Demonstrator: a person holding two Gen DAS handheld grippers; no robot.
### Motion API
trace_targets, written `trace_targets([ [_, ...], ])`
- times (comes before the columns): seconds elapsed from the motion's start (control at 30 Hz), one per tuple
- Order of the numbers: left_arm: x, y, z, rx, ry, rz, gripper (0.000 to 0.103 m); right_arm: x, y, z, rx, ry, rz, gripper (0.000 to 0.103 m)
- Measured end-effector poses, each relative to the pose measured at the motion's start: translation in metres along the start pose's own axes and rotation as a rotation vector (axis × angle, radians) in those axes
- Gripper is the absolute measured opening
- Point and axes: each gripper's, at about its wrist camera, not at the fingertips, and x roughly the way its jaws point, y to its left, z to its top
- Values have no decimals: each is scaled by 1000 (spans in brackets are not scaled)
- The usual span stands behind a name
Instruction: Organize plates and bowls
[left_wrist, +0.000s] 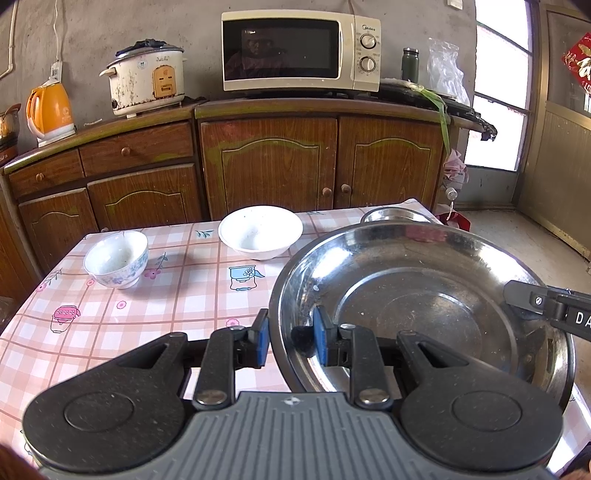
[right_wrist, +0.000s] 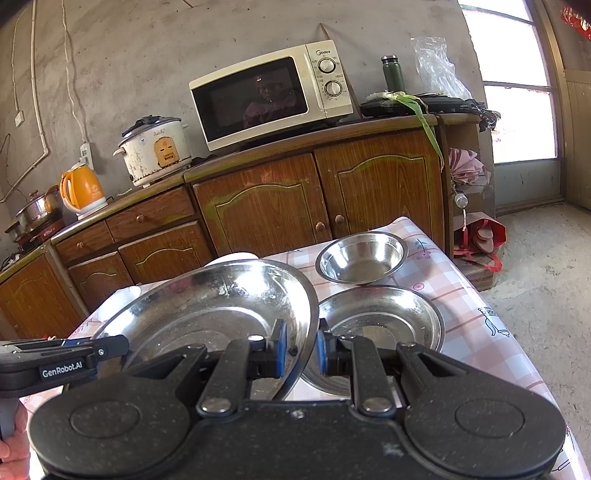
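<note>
Left gripper (left_wrist: 290, 341) and right gripper (right_wrist: 300, 350) both clamped on opposite rim edges of wide round scuffed stainless-steel plate (left_wrist: 413, 306), held tilted above pink checked tablecloth (left_wrist: 177, 291). Past right gripper: shallow steel dish (right_wrist: 384, 321), then small steel bowl (right_wrist: 362, 258). Ahead-left of left gripper: plain white ceramic bowl (left_wrist: 260, 230), floral white bowl (left_wrist: 116, 258).

My view: a rough kitchen, daylit.
I see a grey plaster wall (left_wrist: 92, 22), wooden cabinets (left_wrist: 273, 162) bearing a microwave (left_wrist: 299, 50), a bright window (right_wrist: 517, 85), concrete floor (right_wrist: 546, 295).
</note>
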Motion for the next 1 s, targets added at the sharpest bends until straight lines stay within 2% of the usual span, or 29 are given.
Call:
trace_targets([
  [1.0, -10, 2, -26, -3, 38, -11, 25, -11, -4, -17, 16, 40, 32, 22],
])
